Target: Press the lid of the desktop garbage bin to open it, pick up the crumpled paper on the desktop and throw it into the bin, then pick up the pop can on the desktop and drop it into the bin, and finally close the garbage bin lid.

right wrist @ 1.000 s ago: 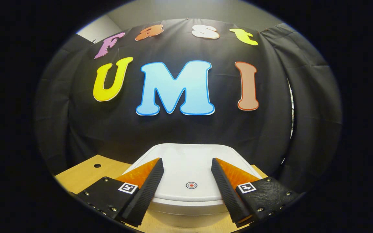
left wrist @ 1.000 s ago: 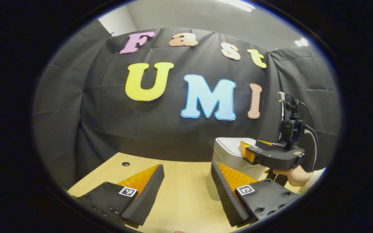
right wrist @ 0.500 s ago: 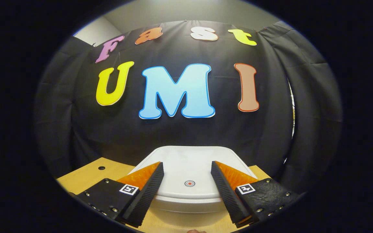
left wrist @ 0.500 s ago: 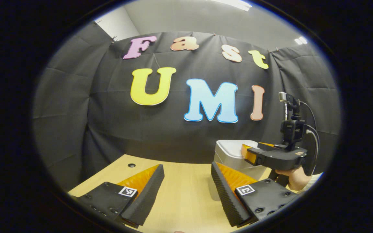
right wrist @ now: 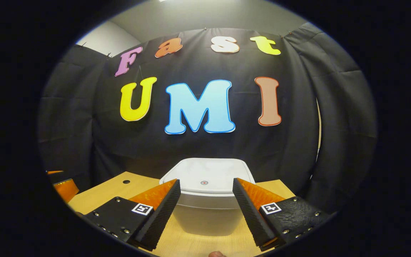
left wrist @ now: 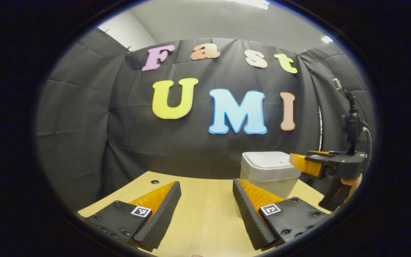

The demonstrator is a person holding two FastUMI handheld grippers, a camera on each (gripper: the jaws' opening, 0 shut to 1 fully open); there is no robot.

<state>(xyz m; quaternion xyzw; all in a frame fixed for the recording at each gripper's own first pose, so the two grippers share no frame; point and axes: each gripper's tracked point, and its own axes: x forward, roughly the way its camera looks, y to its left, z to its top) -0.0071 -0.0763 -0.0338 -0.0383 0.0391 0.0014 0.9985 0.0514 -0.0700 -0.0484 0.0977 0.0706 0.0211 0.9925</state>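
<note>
The left gripper (left wrist: 206, 203) has its two fingers spread wide with nothing between them, held low over the bare wooden table (left wrist: 198, 221). Past its right finger, in the left gripper view, the white garbage bin (left wrist: 269, 175) stands on the table near the black cloth wall, its lid (left wrist: 269, 160) lying flat and closed on top. Just to the right of the bin, the right gripper (left wrist: 298, 162) hangs in the air at about the lid's height, apart from the bin, its fingers pointing toward the bin; a hand (left wrist: 350, 182) grips its handle below, and a camera on a stalk with a cable rises above its body.

In the right gripper view, the right gripper (right wrist: 206, 203) is likewise released, its fingers standing well apart and empty. The garbage bin (right wrist: 205, 214) sits straight ahead between and beyond the fingers, not touched by them. Its lid (right wrist: 209, 175) is shut, with a small round red mark (right wrist: 204, 182) near the front edge. The table (right wrist: 112, 189) reaches back to the wall and has a small dark hole (right wrist: 126, 181) to the left of the bin. At the far left edge, part of the left gripper (right wrist: 62, 187) shows above the table.
</note>
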